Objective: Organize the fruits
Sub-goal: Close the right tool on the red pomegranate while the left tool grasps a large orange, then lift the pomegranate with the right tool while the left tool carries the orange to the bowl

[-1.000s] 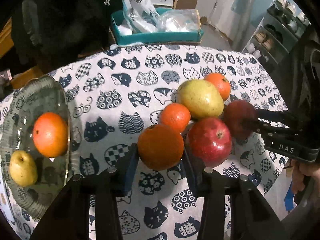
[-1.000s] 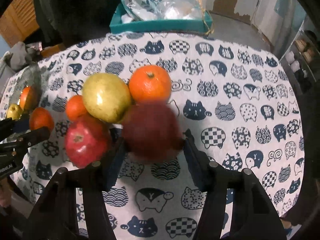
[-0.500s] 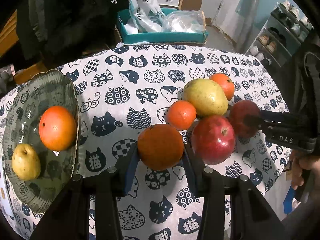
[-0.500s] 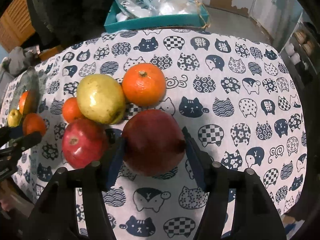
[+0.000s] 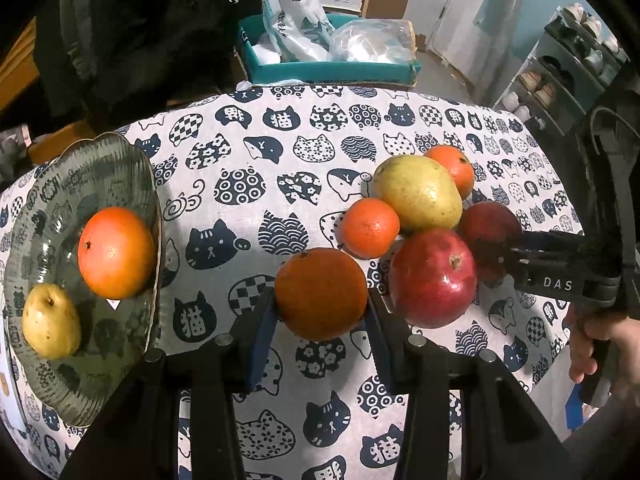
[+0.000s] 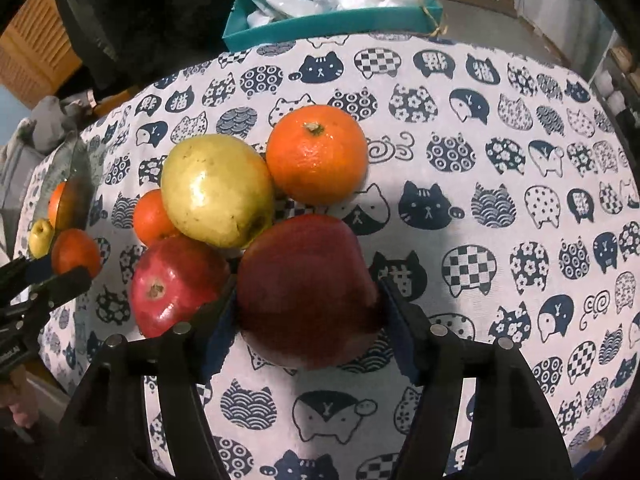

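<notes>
My left gripper [image 5: 322, 304] is shut on a dark orange [image 5: 321, 293], held just above the cat-print cloth. My right gripper [image 6: 306, 300] is shut on a dark red pomegranate [image 6: 306, 288], which also shows in the left wrist view [image 5: 490, 226]. Beside them lie a brighter red pomegranate [image 5: 433, 277], a yellow-green pear [image 5: 418, 193] and two small oranges [image 5: 370, 227] [image 5: 452, 166]. A glass plate [image 5: 120, 152] at the left holds an orange [image 5: 116, 252] and a small yellow pear [image 5: 50, 321].
A teal box [image 5: 332, 70] with plastic bags stands behind the table's far edge. A dark garment [image 5: 140, 28] hangs at the back left. A shoe rack [image 5: 560, 64] stands at the far right. The person's hand [image 5: 604, 344] holds the right gripper's handle.
Both views have drawn back and upward a little, with each fruit still held. The plate has come further into the left wrist view.
</notes>
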Tool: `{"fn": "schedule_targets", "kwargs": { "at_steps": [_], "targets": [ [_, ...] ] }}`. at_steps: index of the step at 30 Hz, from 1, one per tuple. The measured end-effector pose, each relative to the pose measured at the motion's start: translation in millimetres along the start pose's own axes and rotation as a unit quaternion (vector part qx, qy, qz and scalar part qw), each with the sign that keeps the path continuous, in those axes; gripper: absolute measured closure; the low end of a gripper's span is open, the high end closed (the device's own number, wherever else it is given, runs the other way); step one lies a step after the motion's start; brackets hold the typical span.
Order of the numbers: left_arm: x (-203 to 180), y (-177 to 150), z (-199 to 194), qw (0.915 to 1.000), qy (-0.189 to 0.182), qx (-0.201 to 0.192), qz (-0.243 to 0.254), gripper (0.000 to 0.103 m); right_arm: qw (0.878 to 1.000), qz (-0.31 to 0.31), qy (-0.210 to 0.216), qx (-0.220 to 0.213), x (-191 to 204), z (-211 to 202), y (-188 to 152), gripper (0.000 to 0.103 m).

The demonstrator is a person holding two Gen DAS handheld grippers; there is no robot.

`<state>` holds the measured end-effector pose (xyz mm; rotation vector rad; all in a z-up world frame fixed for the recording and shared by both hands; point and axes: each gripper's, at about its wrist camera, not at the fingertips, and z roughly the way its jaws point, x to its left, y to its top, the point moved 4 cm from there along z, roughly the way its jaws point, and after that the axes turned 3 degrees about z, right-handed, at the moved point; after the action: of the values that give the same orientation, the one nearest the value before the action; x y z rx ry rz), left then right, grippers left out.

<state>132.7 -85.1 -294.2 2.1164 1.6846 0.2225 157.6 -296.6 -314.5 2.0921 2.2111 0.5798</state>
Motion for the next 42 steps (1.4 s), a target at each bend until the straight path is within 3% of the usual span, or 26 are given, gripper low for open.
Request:
{"fn": "schedule_targets", "kwargs": {
  "at_steps": [6, 19, 42],
  "targets": [
    [1.5, 1.8, -7.5, 1.0, 0.001, -0.009, -0.003, 0.059, 0.999, -0.028, -0.035, -0.018, 10.1, -6.1, -3.9, 0.037],
    [-1.5, 12.6, -59.8, 0.9978, 0.014, -0.065, -0.001, 0.059, 0.993, -0.024, -0.061, -0.094, 15.8, -63.5, 0.5, 0.037],
    [11.0, 23.2, -161.4, 0.9862, 0.031, -0.163, -0.008, 0.059, 0.971, -0.055, -0.032, -0.228, 65.5, -185.5, 12.8, 0.037]
  ]
}}
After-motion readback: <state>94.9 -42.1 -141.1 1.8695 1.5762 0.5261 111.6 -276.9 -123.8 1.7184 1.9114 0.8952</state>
